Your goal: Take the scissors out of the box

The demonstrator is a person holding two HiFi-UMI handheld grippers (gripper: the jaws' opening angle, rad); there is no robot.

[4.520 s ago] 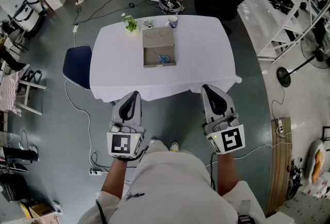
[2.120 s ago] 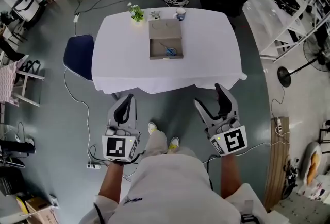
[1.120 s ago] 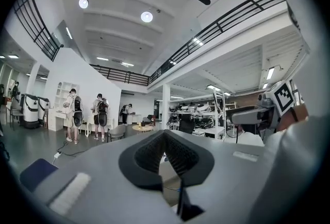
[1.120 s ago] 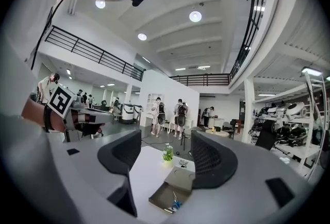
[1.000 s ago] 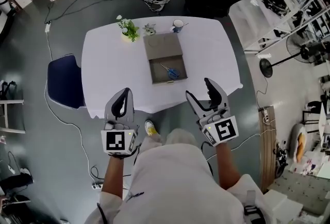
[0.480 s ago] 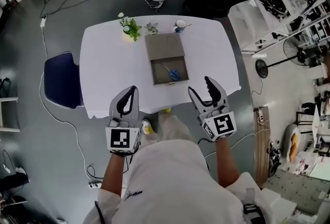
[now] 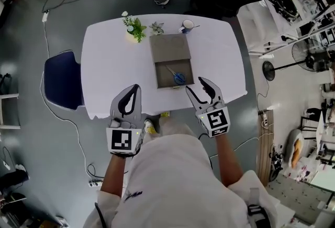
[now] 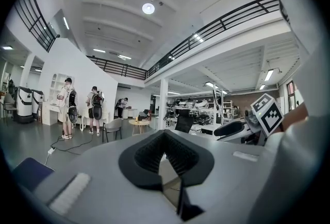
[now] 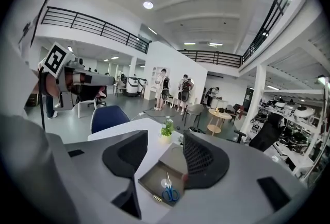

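Since the scissors [image 7: 178, 76] lie in the box [image 7: 157, 76] at eleven o'clock, your empty right gripper [image 7: 197, 87] aims there, jaws apart, just narrowing; left gripper [image 7: 134, 90] closed.

We saw the box [image 7: 170, 47] lying open near the middle of the desk [image 7: 110, 59]. It was a flat grey-brown carton, with its lid folded back flat on the far side and its shallow tray towards us. The scissors [image 7: 178, 76] lay flat on the tray's floor, in its right half. Their blue handles lay nearest us. Their thin blades looked closed together and pointed away from us and a little to the left.
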